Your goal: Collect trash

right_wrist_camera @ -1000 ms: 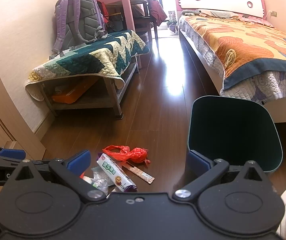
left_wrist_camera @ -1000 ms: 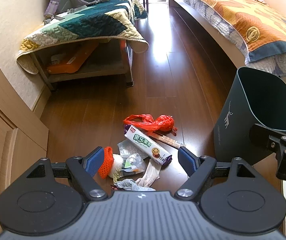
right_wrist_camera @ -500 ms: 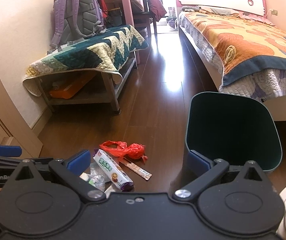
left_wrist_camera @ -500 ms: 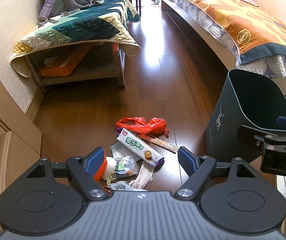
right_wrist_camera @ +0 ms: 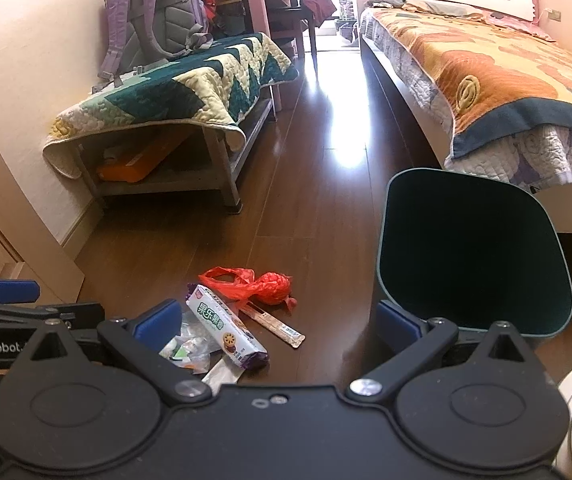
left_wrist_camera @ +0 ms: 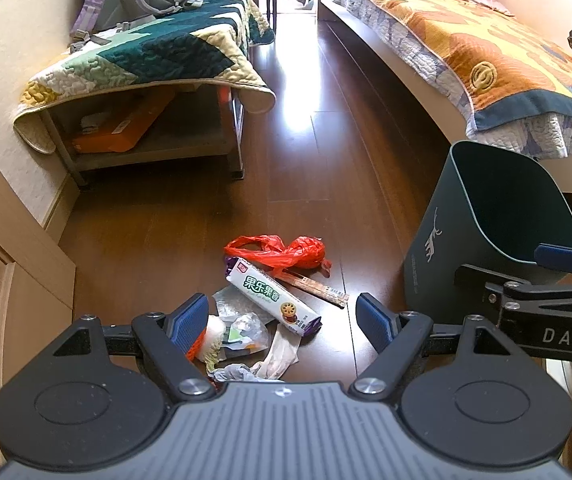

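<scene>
Dark wooden floor (left_wrist_camera: 326, 168) runs between a low bench draped with a green patterned quilt (left_wrist_camera: 157, 56) and a bed (left_wrist_camera: 486, 52) with an orange cover. Both tools hang above the floor with nothing in their grasp. The left gripper (left_wrist_camera: 283, 320) has its blue-padded fingers spread wide, and most of the litter lies just ahead of it and between those fingers: a white and green biscuit wrapper (left_wrist_camera: 273, 296) lies slantwise in the middle, a red plastic bag (left_wrist_camera: 286, 250) sits just beyond the wrapper's far end, and a thin brown stick packet (left_wrist_camera: 318, 286) pokes out to the right of it. Nearer the left finger sit a clear crumpled bag (left_wrist_camera: 241, 328) and an orange net (left_wrist_camera: 197, 346), with pale scraps close under the tool's body. A dark green bin (left_wrist_camera: 486, 220) stands upright to the right of this gripper, well apart from the pile. The right gripper (right_wrist_camera: 281, 322) is also spread open; the bin (right_wrist_camera: 470, 252) stands ahead and to its right, its open mouth showing a dark inside, while the wrapper (right_wrist_camera: 225, 326) and red bag (right_wrist_camera: 253, 286) lie ahead toward its left finger.
</scene>
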Available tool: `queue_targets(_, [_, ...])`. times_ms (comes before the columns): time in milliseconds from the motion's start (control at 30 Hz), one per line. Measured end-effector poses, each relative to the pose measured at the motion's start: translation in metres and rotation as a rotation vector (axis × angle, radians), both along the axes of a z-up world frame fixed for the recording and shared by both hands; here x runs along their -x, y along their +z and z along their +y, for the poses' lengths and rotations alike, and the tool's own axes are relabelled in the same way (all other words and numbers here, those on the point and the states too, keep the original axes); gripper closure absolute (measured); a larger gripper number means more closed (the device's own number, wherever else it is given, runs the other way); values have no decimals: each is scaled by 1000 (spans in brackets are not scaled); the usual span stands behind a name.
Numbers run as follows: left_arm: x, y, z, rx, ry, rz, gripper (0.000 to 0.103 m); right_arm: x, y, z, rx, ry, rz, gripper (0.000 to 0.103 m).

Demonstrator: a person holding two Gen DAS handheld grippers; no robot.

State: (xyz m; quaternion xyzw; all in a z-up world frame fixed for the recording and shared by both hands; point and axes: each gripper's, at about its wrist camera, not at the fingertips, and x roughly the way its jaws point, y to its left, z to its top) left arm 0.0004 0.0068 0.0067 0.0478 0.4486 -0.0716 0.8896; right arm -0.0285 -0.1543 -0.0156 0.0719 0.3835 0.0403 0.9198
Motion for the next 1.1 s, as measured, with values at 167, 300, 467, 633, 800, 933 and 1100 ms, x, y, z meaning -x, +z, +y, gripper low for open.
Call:
queue_targets(167, [-2, 0, -1, 2, -8, 3, 23, -2, -2, 1, -8, 14, 15, 1])
queue_targets(300, [-3, -1, 0, 1, -7, 4, 23, -4, -1, 2, -13, 19, 11, 1])
queue_targets(467, [-6, -2, -1, -11, 0, 13, 23, -6, -1, -1, -16, 18, 15, 1])
queue_targets(633, [-10, -5, -2, -7, 0, 27, 23, -7, -2, -1, -20, 16, 24, 1])
queue_targets(800, [-10, -6, -3, -1, -21, 25, 23, -7, -2, 0, -22, 13, 24, 1])
queue_targets(933, [-11, -6, -1, 5, -23, 26, 23, -8, -3, -1, -21, 13, 25, 1])
queue_targets(1100, [-12, -8, 1, 8, -17, 29, 23, -8, -3, -2, -13, 9, 21, 1])
